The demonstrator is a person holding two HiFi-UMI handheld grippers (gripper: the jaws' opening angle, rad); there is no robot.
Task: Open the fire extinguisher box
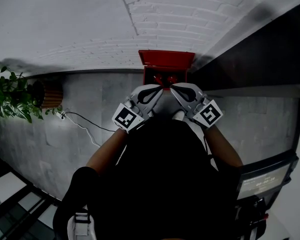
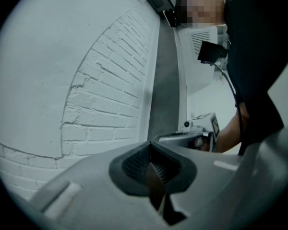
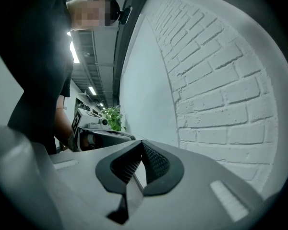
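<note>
The box (image 1: 166, 75) stands on the floor (image 1: 65, 129) against the wall (image 1: 65, 24), just ahead of both tips, and its lid (image 1: 166, 58) seems already raised. The left gripper (image 2: 151, 146) and right gripper (image 3: 143, 146) are both closed on nothing. With the jaws together they can only push, so I think a knock could drop the lid back.

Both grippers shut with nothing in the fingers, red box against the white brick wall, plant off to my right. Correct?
Not quite: the plant is to your left, as the head view shows. The rest holds: left gripper and right gripper are shut and empty, red box against the brick wall.
</note>
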